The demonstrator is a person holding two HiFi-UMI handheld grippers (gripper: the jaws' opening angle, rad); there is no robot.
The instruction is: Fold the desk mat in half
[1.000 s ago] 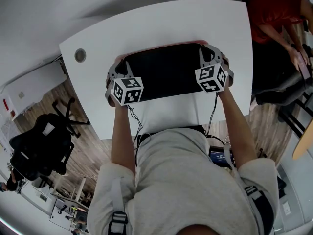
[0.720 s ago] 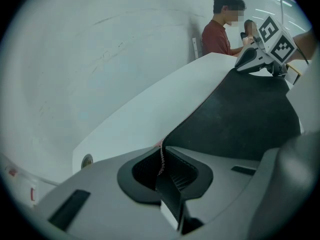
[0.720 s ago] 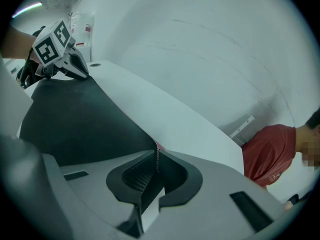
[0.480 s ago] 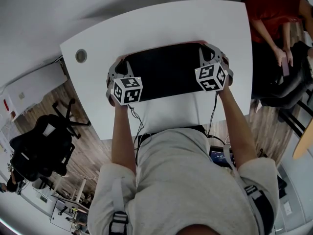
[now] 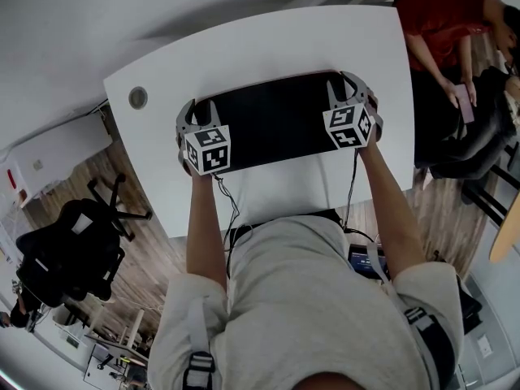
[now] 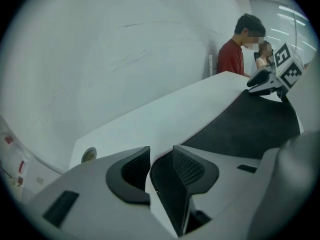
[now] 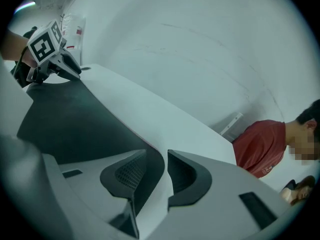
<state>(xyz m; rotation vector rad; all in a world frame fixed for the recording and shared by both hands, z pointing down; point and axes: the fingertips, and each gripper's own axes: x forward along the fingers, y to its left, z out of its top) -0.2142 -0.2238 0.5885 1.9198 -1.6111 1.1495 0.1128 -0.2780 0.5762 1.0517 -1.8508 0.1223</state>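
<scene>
Both claws have just been opening: the left claw (image 6: pixel 160 153) and right claw (image 7: pixel 157 156) now stand wide, each with a far corner of the black desk mat (image 5: pixel 272 124) between its jaws, no longer pinched. The folded mat lies on the white bench (image 5: pixel 268 47), spanning from claw to claw.

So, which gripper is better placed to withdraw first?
Left, marginally. Both the left gripper and right gripper have just been opening, a corner of the black folded desk mat between their jaws; a person in red sits near the right.
</scene>
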